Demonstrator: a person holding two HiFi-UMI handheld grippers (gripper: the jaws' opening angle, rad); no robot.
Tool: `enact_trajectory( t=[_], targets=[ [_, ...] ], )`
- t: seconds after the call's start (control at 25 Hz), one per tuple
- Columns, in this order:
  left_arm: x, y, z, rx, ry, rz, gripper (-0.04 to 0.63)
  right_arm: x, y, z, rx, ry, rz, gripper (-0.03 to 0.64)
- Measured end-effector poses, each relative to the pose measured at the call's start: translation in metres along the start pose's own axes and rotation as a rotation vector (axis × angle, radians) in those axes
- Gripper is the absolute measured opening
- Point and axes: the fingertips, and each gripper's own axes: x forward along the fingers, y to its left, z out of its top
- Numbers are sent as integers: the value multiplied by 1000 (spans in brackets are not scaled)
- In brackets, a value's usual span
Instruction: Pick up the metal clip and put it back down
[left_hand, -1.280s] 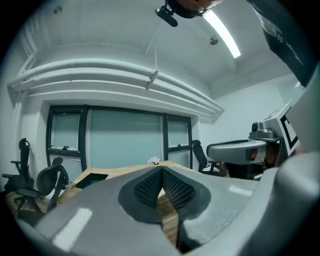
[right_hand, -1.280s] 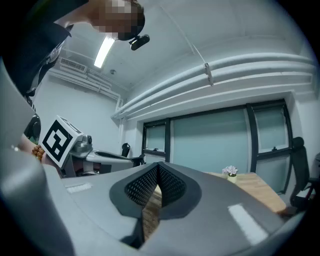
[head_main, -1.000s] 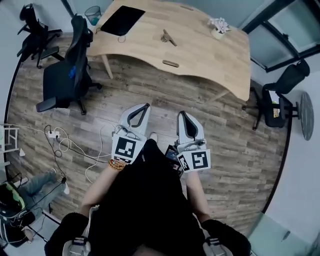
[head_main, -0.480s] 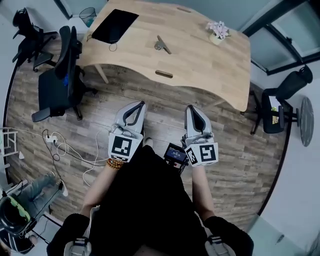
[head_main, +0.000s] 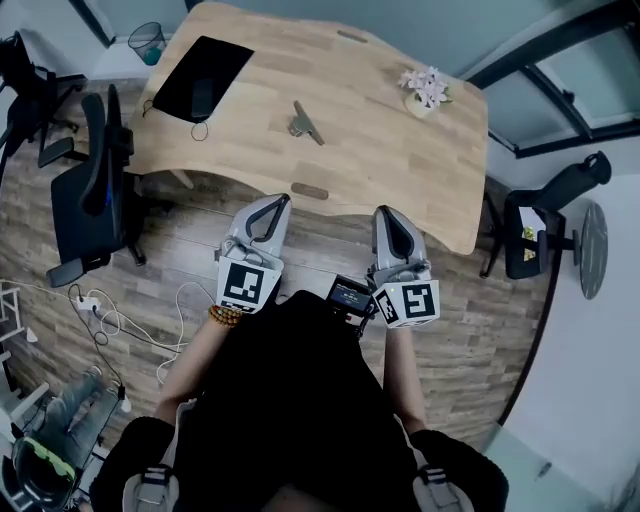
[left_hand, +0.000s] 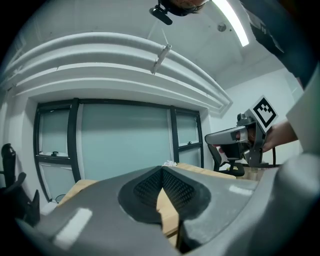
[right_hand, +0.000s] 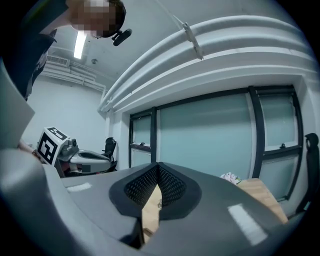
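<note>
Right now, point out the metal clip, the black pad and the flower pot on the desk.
metal clip (head_main: 300, 123): head view, on its silver body.
black pad (head_main: 200, 78): head view, on the middle of its flat top.
flower pot (head_main: 419, 104): head view, on the pot wall below the blooms.

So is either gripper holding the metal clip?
No, the metal clip lies on the desk, ahead of the left gripper and right gripper.

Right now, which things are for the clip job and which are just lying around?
For the job: metal clip, left tongs, right tongs, table.
Just lying about: black pad, flower pot, office chair, bin.
</note>
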Motion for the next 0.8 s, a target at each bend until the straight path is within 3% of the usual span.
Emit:
enact_trajectory(
  t=[0.24,0.56,0.8],
  targets=[
    [66,45,5,65,20,-10,12,56,-51,10,-26,-1,-10,21],
    [159,65,-11,43,112,63,29,121,-157,-22,91,7,-7,21],
    [201,69,-21,98,179,90,63,162,-209,-35,126,42,11,21]
  ],
)
